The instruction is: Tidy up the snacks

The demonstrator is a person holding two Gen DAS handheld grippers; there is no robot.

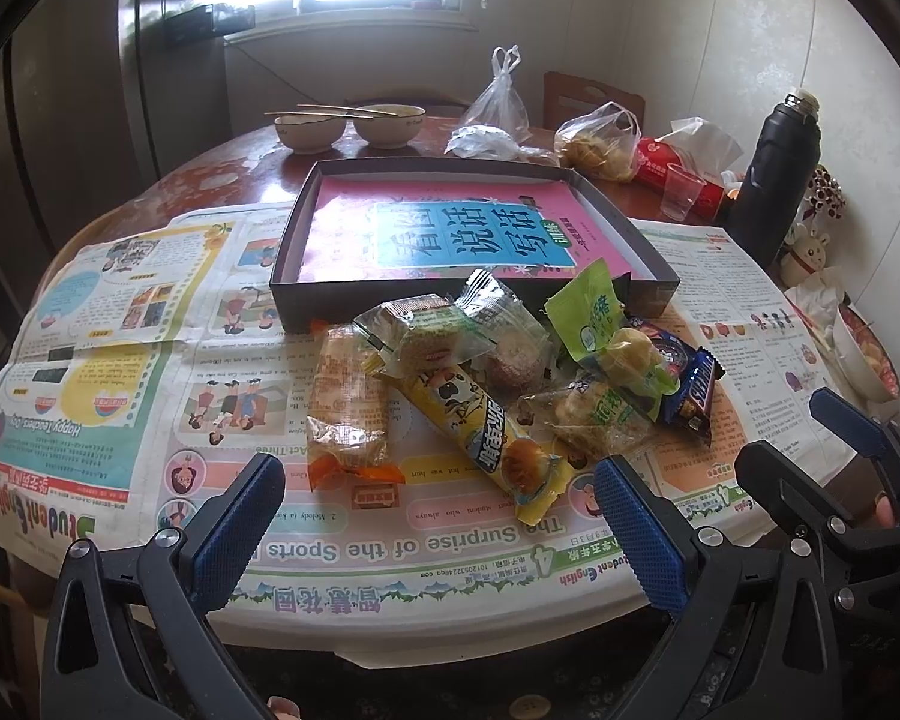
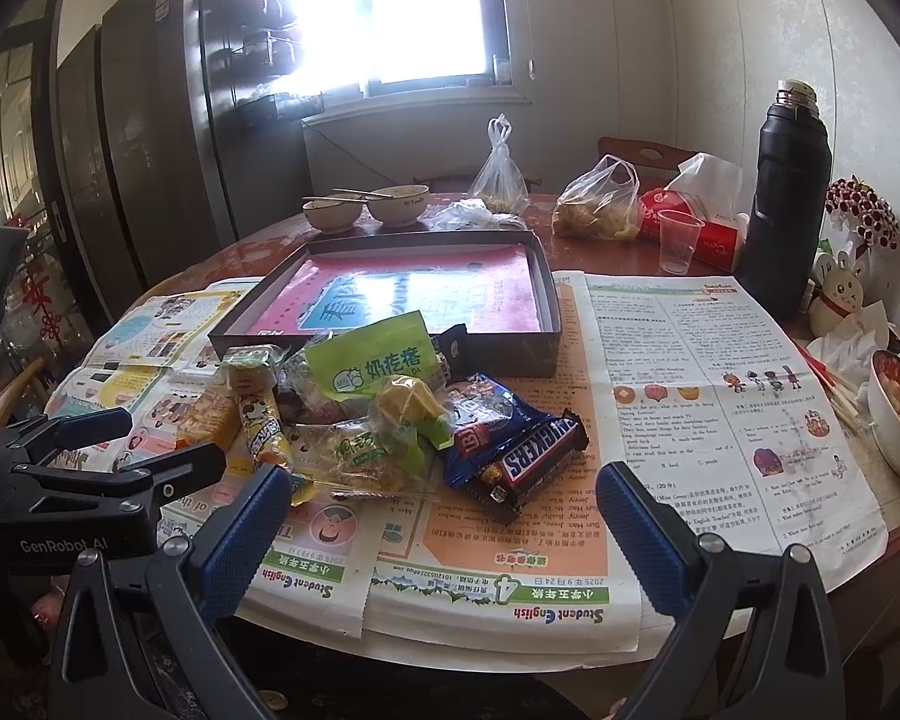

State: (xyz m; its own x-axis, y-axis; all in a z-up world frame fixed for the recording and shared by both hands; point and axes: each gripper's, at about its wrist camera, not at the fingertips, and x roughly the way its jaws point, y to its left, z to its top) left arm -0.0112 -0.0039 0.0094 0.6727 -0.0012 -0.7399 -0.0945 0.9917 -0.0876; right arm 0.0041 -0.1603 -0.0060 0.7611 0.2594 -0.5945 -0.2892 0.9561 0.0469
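Left wrist view, left gripper [image 1: 438, 516]: spread wide and empty, two black levers faced with blue knurled pads, poised above the table's near edge.
Right wrist view, right gripper [image 2: 444, 522]: likewise parted, grasping nothing, same blue textured pads [image 2: 243, 531].
Snacks [image 1: 486, 384]: a loose heap of crinkly plastic packets lay on the newspaper just beyond both grippers, touching the box's front wall.
Yellow packet [image 1: 486, 438]: long, glossy, slanted toward the left gripper.
Snickers bar [image 2: 528, 456]: dark shiny wrapper at the heap's right edge.
Green pouch [image 2: 378, 360]: flat foil, propped on top.
Box [image 1: 306, 228]: shallow dark cardboard tray, rectangular, a pink booklet lining its floor.
Newspaper [image 2: 720, 372]: colourful printed sheets covering the round wooden table [image 1: 240, 168].
Flask [image 2: 786, 204]: tall black cylinder, far right.
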